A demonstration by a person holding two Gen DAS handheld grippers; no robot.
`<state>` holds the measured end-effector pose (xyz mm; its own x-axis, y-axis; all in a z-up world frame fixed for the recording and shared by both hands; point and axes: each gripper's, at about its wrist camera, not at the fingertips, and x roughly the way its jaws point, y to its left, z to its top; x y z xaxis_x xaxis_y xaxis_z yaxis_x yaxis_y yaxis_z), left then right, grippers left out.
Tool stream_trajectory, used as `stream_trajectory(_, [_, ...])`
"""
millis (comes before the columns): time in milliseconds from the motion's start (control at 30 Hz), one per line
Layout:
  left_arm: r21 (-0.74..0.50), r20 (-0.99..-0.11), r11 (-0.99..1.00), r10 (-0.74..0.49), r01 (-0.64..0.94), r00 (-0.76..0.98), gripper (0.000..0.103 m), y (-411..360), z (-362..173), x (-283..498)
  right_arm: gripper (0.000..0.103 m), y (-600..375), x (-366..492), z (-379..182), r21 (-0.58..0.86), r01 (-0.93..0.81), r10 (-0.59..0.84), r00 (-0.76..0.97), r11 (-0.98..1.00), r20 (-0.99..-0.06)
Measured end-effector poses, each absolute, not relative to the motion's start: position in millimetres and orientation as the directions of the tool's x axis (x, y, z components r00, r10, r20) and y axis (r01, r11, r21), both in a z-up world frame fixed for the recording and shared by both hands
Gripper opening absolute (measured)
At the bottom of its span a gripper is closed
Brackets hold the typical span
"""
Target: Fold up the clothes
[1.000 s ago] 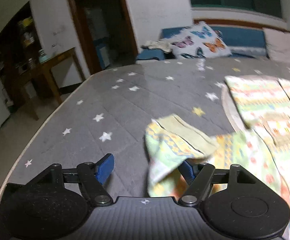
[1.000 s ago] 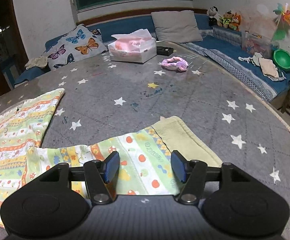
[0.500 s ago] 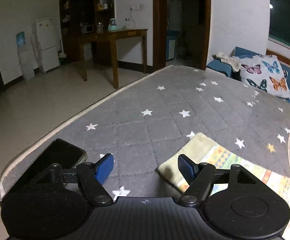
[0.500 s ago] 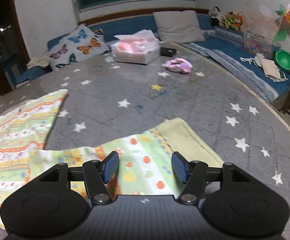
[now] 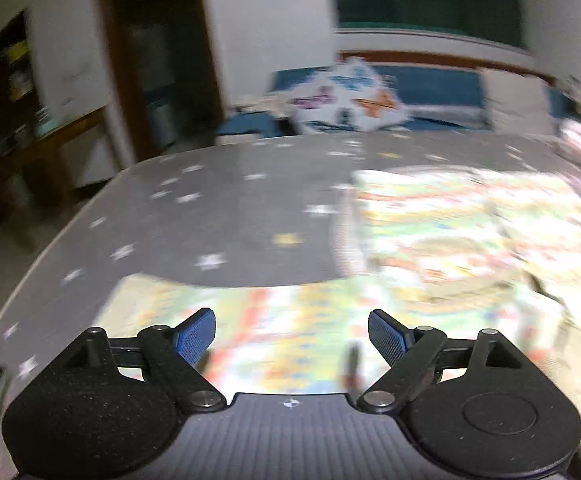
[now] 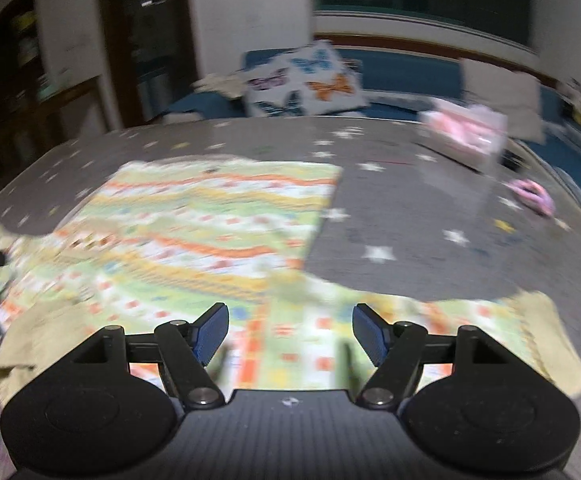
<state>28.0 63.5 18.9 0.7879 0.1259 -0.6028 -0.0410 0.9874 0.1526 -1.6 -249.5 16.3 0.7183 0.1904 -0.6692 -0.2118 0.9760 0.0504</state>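
Observation:
A patterned green, orange and white garment (image 6: 210, 232) lies spread flat on the grey star-printed mat (image 6: 410, 216). Both views are blurred by motion. In the left wrist view the garment's sleeve (image 5: 274, 328) stretches across under my left gripper (image 5: 292, 334), which is open and empty above it. The garment body (image 5: 450, 220) lies to the right. My right gripper (image 6: 290, 332) is open and empty above the other sleeve (image 6: 430, 332), whose pale cuff (image 6: 550, 340) lies at the right.
A butterfly cushion (image 6: 302, 80) and grey pillow (image 6: 502, 96) lean on the blue sofa at the back. A pink tissue box (image 6: 466, 136) and a pink toy (image 6: 534, 196) sit on the mat at right. A wooden table (image 5: 50, 140) stands off the mat's left edge.
The left gripper let go of the sleeve, which now lies flat. Both cameras have swung round to face the garment body; both grippers stay open.

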Motion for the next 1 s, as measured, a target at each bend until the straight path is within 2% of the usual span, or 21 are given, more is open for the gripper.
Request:
stream_trajectory(367, [0.238, -0.592, 0.961, 0.026, 0.144, 0.806, 0.086, 11, 2, 26, 0.071, -195, -11, -7, -0.028, -0.359, 0.231, 0.657, 0.933, -0.718])
stream_trajectory(600, [0.281, -0.581, 0.930, -0.030, 0.235, 0.814, 0.086, -10, -6, 17, 0.068, -172, -31, 14, -0.028, -0.453, 0.313, 0.659, 0.891, -0.684])
stream_trajectory(700, [0.282, -0.578, 0.924, -0.051, 0.258, 0.815, 0.086, -12, -8, 14, 0.062, -155, -41, 17, -0.006, -0.534, 0.384, 0.617, 0.846, -0.687])
stream_trajectory(767, [0.270, -0.579, 0.925, -0.066, 0.267, 0.813, 0.086, -11, -8, 13, 0.053, -144, -47, 16, 0.005, -0.580, 0.422, 0.587, 0.815, -0.691])
stream_trajectory(833, [0.259, -0.576, 0.925, -0.081, 0.276, 0.813, 0.086, -9, -6, 12, 0.049, -133, -53, 14, 0.013, -0.620, 0.453, 0.558, 0.784, -0.696])
stream_trajectory(1000, [0.216, -0.573, 0.939, -0.101, 0.268, 0.814, 0.086, -3, 0, 15, 0.034, -112, -59, -1, -0.001, -0.667, 0.463, 0.518, 0.745, -0.719])
